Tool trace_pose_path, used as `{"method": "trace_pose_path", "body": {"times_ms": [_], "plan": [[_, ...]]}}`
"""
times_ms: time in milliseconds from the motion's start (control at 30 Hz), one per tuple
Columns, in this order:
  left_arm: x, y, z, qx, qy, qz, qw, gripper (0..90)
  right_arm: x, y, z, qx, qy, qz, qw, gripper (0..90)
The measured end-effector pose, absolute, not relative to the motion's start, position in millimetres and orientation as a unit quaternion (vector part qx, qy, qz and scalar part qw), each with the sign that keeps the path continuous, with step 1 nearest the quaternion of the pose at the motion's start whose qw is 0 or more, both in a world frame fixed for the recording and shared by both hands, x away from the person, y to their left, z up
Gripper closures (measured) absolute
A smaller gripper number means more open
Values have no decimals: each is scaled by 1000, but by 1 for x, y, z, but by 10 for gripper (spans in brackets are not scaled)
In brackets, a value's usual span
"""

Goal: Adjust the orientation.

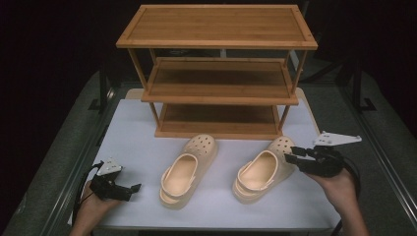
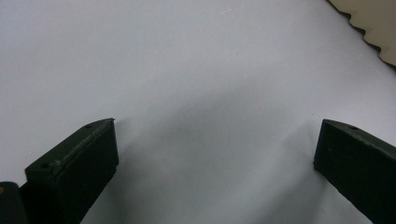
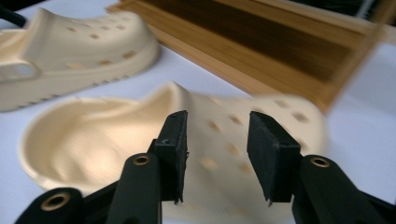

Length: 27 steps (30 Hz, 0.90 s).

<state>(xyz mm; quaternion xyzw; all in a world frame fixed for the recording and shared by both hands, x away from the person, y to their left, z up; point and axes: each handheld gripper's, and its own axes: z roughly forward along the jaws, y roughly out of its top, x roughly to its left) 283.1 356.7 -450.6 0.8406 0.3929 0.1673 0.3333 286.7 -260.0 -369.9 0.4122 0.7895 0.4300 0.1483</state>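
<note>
Two cream foam clogs lie on the white table (image 1: 137,128), toes toward the wooden shelf rack (image 1: 216,73). My right gripper (image 1: 291,154) is at the toe side of the right clog (image 1: 263,169). In the right gripper view its jaws (image 3: 217,135) stand a little apart above that clog's perforated toe (image 3: 93,140) and do not press on it. The left clog (image 1: 187,172) lies farther off (image 3: 84,42). My left gripper (image 1: 132,191) rests low near the table's front left, open wide (image 2: 217,140) over bare tabletop, with a clog's ridged sole edge (image 2: 373,23) at the upper right.
The three-tier rack stands at the back of the table, its bottom shelf (image 3: 261,42) just behind the clogs. Dark floor and metal rails flank the table. White tabletop (image 2: 187,70) lies between my left gripper and the left clog.
</note>
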Motion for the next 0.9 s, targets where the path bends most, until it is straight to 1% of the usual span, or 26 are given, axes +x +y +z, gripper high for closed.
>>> {"method": "trace_pose_path", "body": {"times_ms": [133,200,233,267,333,567,900], "plan": [[283,357,-451,841,393,166,332,0,285,-286,-387,438,778,423,153,751],[283,357,-451,842,392,167,332,0,289,-300,-400,456,772,415,154,841],[283,357,-450,842,392,167,332,0,291,-303,-404,462,771,412,152,864],[283,357,-450,842,392,166,332,0,291,-303,-404,462,771,412,152,864],[283,357,-450,842,392,166,332,0,294,-307,-411,468,770,408,146,898],[283,357,-451,842,393,166,332,0,307,-301,-429,468,786,381,135,899],[283,357,-451,841,393,166,332,0,310,-292,-434,459,797,373,124,900]]}}
